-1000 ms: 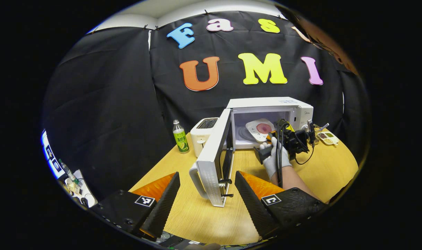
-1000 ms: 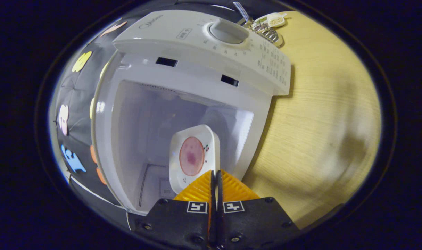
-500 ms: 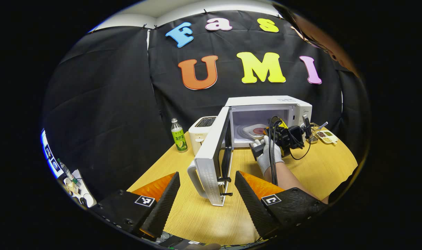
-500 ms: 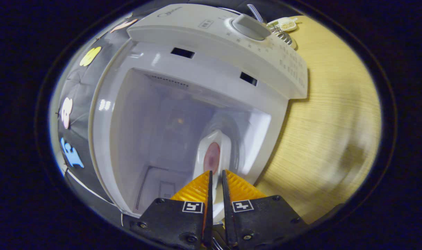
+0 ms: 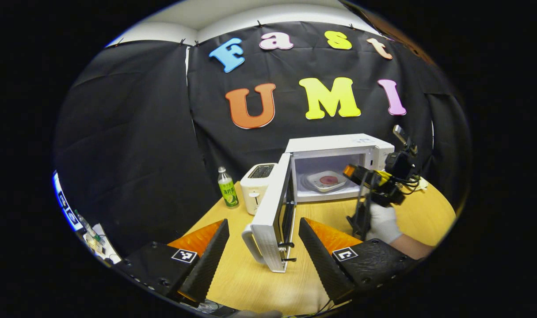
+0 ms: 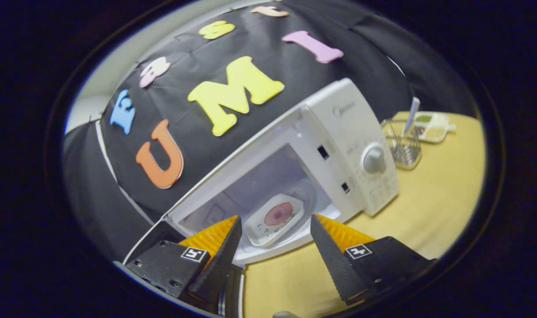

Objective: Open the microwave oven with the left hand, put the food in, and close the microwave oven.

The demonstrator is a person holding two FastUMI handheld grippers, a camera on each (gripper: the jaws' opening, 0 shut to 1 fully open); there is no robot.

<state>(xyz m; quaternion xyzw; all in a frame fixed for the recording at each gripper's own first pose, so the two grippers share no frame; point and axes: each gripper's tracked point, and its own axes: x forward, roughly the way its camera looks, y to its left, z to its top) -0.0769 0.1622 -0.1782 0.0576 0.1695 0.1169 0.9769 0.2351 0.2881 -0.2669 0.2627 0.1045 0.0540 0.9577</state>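
Both tongs stand wide with nothing between the fingers. Left tongs (image 5: 263, 247) hover low over the surface (image 5: 250, 282), just before the edge of the open door (image 5: 272, 216), not touching it. Right tongs (image 6: 272, 247) sit outside the cavity, aimed at the microwave (image 6: 339, 132) from the front; in the left gripper view they (image 5: 354, 174) hang in front of the opening, held by a gloved hand (image 5: 381, 223).

Plate (image 6: 275, 218) with the food lies flat on the microwave floor, near the front lip. So only closing is left, by my judgement.

Risks: the door stands swung far out, and a push on its thin edge could slip off. A push that runs toward the hinge side may shove the whole microwave toward the toaster (image 5: 258, 185) and bottle (image 5: 226, 189). If the right tongs linger before the opening, the door may strike them. A plate set too near the lip could stop the door latching.
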